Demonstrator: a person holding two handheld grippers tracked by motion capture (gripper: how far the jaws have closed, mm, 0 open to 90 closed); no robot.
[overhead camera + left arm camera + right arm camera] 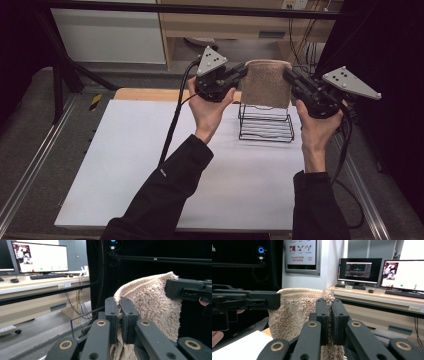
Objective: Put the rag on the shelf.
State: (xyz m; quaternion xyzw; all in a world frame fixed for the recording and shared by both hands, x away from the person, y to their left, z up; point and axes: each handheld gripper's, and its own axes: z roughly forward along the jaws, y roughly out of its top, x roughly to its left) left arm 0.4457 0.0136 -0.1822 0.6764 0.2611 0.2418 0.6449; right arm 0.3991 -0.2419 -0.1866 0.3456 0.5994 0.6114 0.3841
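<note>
Left tongs (241,73) clamped on left top corner of beige towel (266,82), jaws pinching its edge in left gripper view. Towel hangs stretched between both tongs, raised above black wire rack (265,123) standing on white surface (125,165). Right tongs (290,76) clamped on towel's right top corner. Hands (210,107) grip from below.

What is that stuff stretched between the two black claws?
A beige towel, pinched by the left gripper and right gripper, hanging above a wire rack in the high view.
</note>
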